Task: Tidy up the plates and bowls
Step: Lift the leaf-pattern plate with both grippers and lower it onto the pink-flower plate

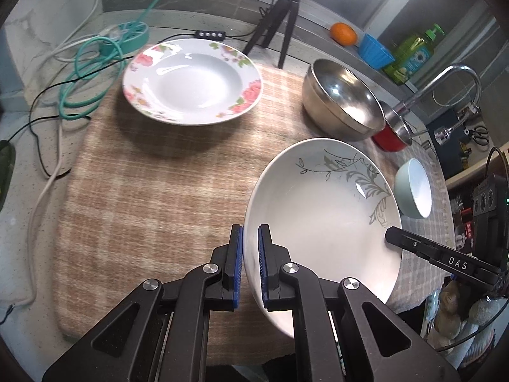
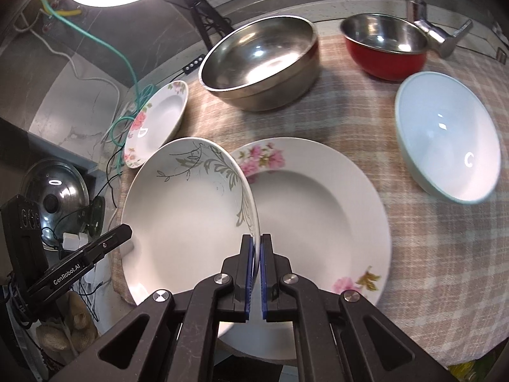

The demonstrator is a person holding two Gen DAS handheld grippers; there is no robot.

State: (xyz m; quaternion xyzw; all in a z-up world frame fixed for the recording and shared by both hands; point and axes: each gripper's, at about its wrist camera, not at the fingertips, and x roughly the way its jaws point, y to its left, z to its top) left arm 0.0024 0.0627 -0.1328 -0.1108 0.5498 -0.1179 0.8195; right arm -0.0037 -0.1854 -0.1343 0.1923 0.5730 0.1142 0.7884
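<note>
A white plate with a grey vine pattern (image 1: 321,216) hangs tilted above the checked mat, held from both sides. My left gripper (image 1: 250,232) is shut on its left rim, and my right gripper (image 2: 256,242) is shut on its right rim (image 2: 251,210). Each wrist view shows the tip of the other gripper at the far rim. In the right wrist view the held plate (image 2: 187,210) overlaps a large white plate with pink flowers (image 2: 321,222) lying on the mat. A second pink-flowered plate (image 1: 192,81) lies at the mat's far left corner.
A large steel bowl (image 1: 343,95), a red bowl with a steel inside (image 2: 385,44) and a pale green bowl (image 2: 445,140) stand on the mat (image 1: 152,191). A faucet (image 1: 445,79), a tripod (image 1: 280,16), cables (image 1: 82,73) and an orange (image 1: 343,33) surround it.
</note>
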